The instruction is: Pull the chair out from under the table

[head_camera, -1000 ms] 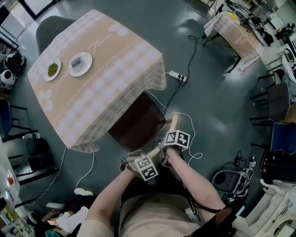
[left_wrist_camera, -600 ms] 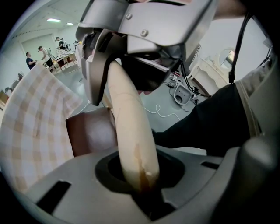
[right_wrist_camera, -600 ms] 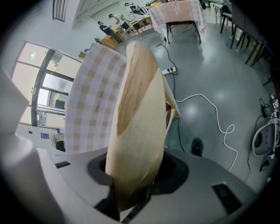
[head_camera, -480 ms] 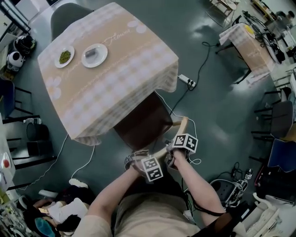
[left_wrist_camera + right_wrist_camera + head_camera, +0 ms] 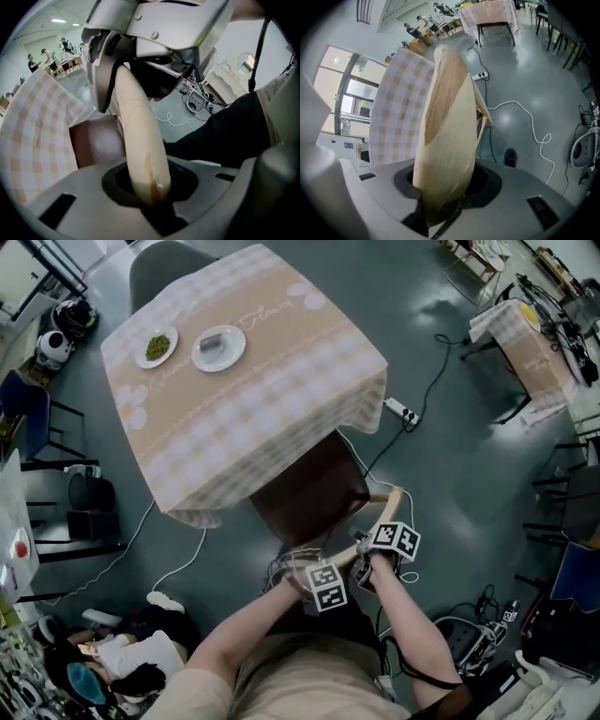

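The chair has a dark brown seat (image 5: 309, 488) and a curved pale wooden backrest (image 5: 386, 505). Its seat pokes out from under the table with the beige checked cloth (image 5: 244, 399). My left gripper (image 5: 300, 565) is shut on the backrest's left end, and the wood (image 5: 140, 140) runs down between its jaws (image 5: 150, 199). My right gripper (image 5: 371, 555) is shut on the backrest further right; the broad pale wood (image 5: 445, 126) fills its jaws (image 5: 440, 206). Both point steeply down, just in front of my body.
Two plates (image 5: 157, 346) (image 5: 218, 348) lie on the table's far side, with a grey chair (image 5: 164, 259) beyond it. A power strip (image 5: 398, 411) and white cables (image 5: 532, 126) lie on the floor to the right. Black chairs (image 5: 37, 423) stand left and another clothed table (image 5: 530, 343) at the upper right.
The head view has swung, so table and chair sit further right in the picture. Both grippers keep their grip on the backrest; the seat shows about as far out as before.
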The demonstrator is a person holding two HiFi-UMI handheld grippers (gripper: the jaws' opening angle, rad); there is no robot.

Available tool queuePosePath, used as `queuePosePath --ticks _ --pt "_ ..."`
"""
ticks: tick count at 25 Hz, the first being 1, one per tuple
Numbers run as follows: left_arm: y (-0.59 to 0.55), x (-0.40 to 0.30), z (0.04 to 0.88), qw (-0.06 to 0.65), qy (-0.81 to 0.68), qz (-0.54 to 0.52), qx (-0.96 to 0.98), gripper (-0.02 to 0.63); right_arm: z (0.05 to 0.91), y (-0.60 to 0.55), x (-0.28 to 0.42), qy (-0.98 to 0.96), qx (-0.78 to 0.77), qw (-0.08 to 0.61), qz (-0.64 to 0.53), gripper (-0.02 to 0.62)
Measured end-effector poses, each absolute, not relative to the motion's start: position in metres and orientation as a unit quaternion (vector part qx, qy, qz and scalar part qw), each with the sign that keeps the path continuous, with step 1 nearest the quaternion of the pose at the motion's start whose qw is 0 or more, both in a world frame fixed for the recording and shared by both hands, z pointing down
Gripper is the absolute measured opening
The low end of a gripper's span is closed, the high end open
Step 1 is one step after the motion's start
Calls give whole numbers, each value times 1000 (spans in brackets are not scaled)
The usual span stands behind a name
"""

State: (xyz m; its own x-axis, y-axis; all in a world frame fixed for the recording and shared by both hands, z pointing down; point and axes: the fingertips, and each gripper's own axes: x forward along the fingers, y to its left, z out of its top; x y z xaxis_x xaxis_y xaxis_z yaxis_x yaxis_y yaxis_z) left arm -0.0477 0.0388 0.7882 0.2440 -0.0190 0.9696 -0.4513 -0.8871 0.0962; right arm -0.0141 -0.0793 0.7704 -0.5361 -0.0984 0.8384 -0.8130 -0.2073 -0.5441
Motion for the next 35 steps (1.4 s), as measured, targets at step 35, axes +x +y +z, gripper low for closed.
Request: queuePosePath --ticks 35 --pt "50 -33 798 193 -178 615 743 84 780 -74 1 -594 371 264 663 176"
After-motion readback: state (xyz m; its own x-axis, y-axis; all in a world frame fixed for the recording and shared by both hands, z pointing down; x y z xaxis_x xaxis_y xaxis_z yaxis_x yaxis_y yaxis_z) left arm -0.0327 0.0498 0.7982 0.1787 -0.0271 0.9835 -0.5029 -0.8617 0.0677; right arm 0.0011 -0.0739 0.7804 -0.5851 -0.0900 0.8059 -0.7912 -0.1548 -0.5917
